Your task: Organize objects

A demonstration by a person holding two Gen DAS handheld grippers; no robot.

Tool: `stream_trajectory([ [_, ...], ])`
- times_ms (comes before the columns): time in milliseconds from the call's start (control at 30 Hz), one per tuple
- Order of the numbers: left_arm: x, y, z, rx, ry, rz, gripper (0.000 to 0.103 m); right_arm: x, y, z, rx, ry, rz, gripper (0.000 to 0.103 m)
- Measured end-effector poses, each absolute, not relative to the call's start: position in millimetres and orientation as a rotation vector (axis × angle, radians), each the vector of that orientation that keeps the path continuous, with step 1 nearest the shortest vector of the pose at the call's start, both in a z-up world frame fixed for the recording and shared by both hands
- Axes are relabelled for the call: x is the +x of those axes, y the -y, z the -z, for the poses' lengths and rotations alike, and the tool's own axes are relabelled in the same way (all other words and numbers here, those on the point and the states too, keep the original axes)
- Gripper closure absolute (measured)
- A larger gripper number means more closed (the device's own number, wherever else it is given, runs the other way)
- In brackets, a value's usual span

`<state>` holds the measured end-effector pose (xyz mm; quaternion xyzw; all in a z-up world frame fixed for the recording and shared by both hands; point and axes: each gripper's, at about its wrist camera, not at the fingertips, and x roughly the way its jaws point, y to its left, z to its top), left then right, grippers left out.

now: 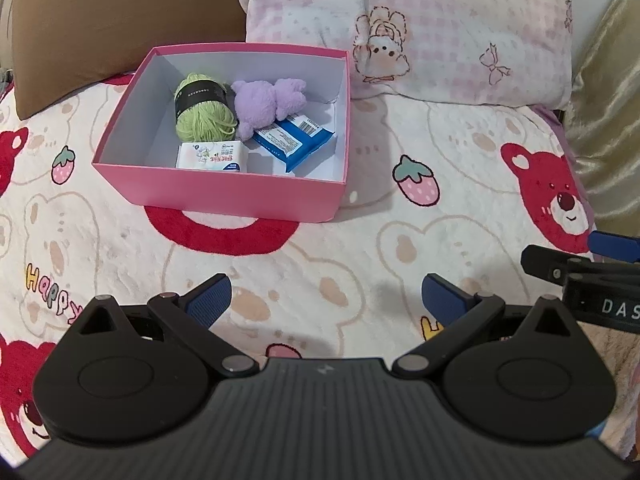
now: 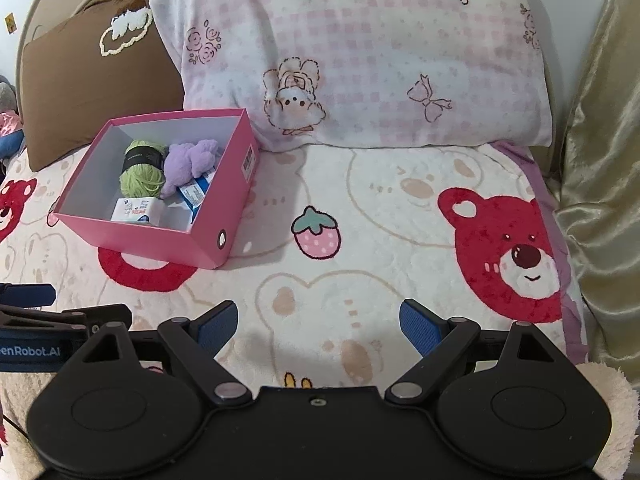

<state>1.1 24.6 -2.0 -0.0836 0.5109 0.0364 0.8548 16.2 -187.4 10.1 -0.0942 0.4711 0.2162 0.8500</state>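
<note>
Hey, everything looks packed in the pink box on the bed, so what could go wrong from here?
1. The box sits on a soft blanket, so lifting or nudging it by one wall might tip it.
2. The plush lies on top of the blue packet and could tumble out.
3. Both open grippers, left and right, hover close together and might collide.

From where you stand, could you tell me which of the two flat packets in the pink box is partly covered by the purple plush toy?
The blue wrapped packet: the purple plush toy overlaps its far end. The white tissue packet lies uncovered.
</note>
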Motion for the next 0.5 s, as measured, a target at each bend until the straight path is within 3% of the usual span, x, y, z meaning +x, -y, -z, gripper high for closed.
stream_trajectory([
  [500, 2.1, -24.8, 2.0, -0.144, -1.095, -0.109, 0.000, 14.5, 186.0, -10.2, -0.218, -0.980, -0.437, 0.012],
])
